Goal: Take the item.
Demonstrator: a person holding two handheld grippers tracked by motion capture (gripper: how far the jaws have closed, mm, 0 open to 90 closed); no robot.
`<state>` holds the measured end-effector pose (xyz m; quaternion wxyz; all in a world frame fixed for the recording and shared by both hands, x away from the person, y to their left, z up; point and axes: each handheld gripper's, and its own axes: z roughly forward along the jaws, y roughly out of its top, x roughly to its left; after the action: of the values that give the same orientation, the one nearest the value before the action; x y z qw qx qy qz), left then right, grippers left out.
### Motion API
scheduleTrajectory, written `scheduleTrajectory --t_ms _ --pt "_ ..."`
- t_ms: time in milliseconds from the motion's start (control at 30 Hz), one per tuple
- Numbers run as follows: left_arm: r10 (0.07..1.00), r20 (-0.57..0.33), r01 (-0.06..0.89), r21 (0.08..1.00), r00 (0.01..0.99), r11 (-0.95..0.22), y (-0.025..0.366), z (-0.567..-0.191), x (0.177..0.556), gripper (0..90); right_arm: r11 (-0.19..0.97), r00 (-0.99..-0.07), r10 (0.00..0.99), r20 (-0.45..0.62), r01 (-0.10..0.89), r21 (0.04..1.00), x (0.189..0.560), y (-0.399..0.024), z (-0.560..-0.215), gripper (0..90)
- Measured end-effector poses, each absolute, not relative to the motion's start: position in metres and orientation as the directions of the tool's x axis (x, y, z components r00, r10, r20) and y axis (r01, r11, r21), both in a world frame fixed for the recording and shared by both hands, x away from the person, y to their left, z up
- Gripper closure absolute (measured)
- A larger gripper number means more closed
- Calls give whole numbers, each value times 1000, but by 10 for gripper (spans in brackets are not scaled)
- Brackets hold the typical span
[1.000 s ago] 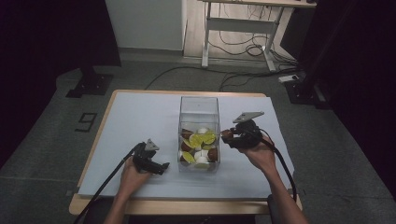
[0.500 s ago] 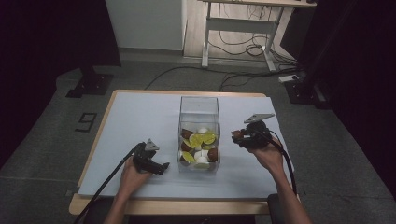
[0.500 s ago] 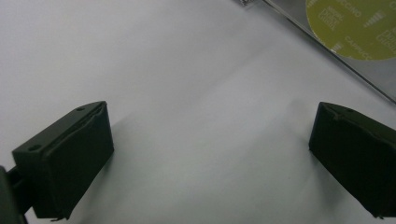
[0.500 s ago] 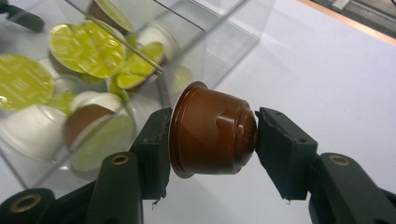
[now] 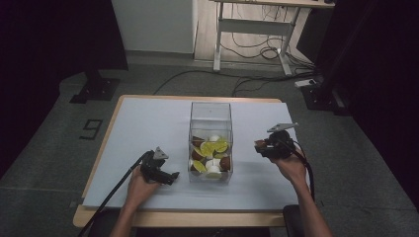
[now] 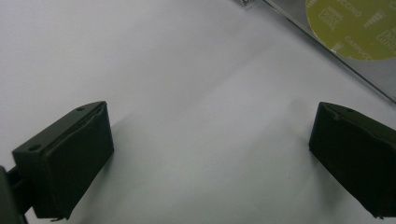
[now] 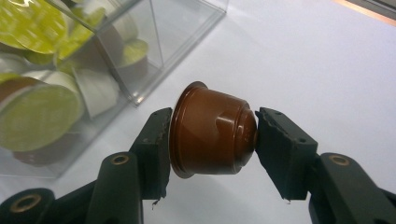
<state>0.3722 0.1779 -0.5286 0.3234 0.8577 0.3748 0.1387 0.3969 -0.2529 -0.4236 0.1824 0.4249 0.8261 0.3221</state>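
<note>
A clear plastic box (image 5: 211,111) stands in the middle of the table and holds several coffee capsules (image 5: 210,147), brown and white ones with yellow-green lids. My right gripper (image 5: 260,146) hovers to the right of the box, shut on a brown capsule (image 7: 212,129) held sideways between its jaws. The box (image 7: 154,44) lies to the upper left in the right gripper view. My left gripper (image 5: 170,177) rests low over the table just left of the box, open, with nothing but bare white surface between its fingers (image 6: 70,158). A yellow-green lid (image 6: 357,25) shows through the box wall.
The white table top (image 5: 148,123) is bordered by a wooden edge (image 5: 173,219). Cables trail from both grippers toward the front edge. A desk frame (image 5: 257,34) and floor cables stand beyond the table's far side.
My right gripper has drawn away from the box to the right and slightly toward the front, carrying the brown capsule. The left gripper has stayed in place.
</note>
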Motion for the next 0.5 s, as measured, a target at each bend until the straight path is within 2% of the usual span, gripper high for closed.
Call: scheduleTrajectory --t_ms 500 --pt "732 -5 554 658 681 -511 178 -529 372 0 462 -570 820 -56 601 652 401 -251 -451 469"
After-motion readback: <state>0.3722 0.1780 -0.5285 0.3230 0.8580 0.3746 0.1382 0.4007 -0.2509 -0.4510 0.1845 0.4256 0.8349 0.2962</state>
